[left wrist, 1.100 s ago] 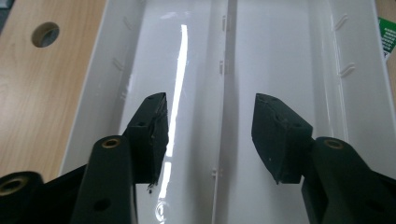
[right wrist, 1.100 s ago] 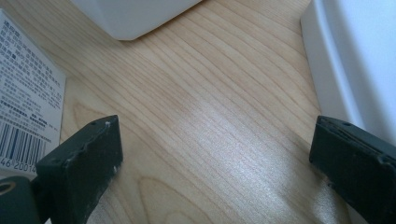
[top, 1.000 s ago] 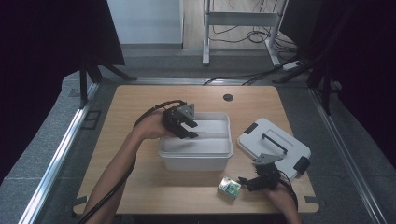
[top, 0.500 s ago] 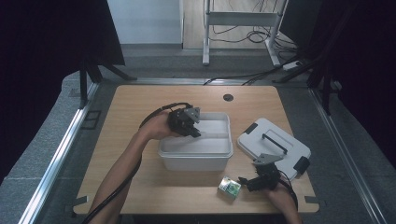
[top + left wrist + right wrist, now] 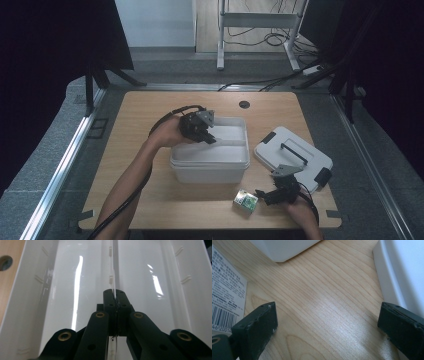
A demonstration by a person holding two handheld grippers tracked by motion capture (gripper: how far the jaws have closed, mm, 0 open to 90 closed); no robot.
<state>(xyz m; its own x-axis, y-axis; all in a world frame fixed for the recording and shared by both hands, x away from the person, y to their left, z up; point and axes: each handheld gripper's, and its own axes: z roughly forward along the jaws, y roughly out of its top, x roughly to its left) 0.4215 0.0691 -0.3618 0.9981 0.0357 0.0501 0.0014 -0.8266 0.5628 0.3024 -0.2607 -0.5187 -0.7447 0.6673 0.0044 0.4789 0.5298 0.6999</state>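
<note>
Now clamped by the left gripper (image 5: 115, 296), jaws just closed from wider a second ago: thin clear plastic divider (image 5: 112, 277) standing midway in the glossy white rectangular plastic bin (image 5: 210, 167) on the pale wood-grain table (image 5: 145, 107). Right gripper (image 5: 325, 322) spread wide, empty, beside a small printed green-and-white carton (image 5: 245, 201).

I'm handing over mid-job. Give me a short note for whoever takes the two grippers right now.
Left hand-held gripper: shut on the thin clear divider that runs down the middle of the white bin; jaws have just closed on it.
Right hand-held gripper: open, holding nothing, low over the table beside the small box, in front of the bin lid.
Done: divider gripped, lid off.
Left, probably: move the divider; the box is not yet picked up.
</note>
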